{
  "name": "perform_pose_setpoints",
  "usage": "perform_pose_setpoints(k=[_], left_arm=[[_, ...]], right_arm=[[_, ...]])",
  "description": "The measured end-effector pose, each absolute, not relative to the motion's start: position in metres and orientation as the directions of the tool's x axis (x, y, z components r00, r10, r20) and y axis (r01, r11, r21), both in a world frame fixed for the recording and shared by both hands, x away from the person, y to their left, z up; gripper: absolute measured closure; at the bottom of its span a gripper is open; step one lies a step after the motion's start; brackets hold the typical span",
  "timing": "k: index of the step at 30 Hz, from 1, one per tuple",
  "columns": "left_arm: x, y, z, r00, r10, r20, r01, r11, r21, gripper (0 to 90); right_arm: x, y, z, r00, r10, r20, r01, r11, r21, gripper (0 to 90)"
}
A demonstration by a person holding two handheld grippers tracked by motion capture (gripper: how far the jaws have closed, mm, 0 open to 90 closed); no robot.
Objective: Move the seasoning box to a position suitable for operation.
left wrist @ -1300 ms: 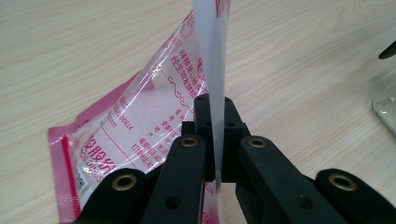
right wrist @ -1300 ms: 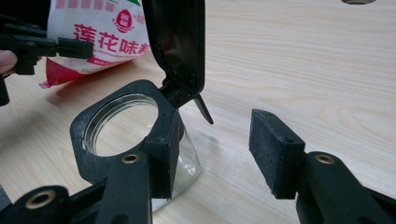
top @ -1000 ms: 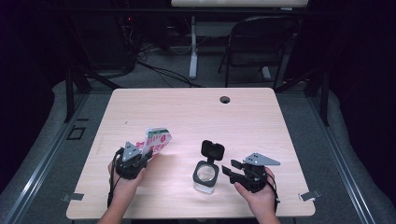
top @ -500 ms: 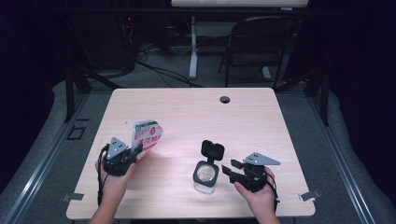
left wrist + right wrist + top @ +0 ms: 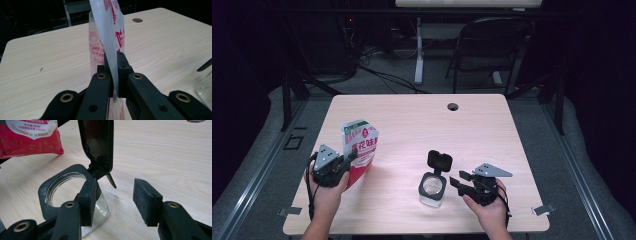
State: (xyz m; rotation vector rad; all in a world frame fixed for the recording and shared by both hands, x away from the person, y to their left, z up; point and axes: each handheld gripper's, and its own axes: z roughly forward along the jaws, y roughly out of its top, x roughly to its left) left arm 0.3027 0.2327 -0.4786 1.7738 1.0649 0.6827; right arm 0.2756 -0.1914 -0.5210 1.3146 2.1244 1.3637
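1. Right claw (image 5: 458, 181): near edge of the worktop (image 5: 492, 130), jaws spread wide, holding nothing, just beside the jar (image 5: 432, 189). The right gripper view adds that one jaw lies close against the jar's glass wall; contact cannot be told.
2. Jar: clear glass, black square collar, hinged lid (image 5: 439, 160) standing open and upright. Place unchanged from a second ago.
3. Left claw (image 5: 348, 161): closed on the pouch (image 5: 360, 145). The left gripper view shows the jaws pinching the clear side seam.
4. Pouch: red and white, now held upright at the worktop's left; a second ago it lay tilted, nearer the middle.
5. Cable hole (image 5: 453, 106): far edge.
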Motion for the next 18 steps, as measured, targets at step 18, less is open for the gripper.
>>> perform_pose_setpoints(k=[18], left_arm=[[0.292,0.202,-0.471,0.597,0.802,-0.001,0.341,-0.252,0.906,90.0]], right_arm=[[0.275,-0.194,-0.518,-0.542,0.814,0.210,0.525,0.133,0.840,54.2]])
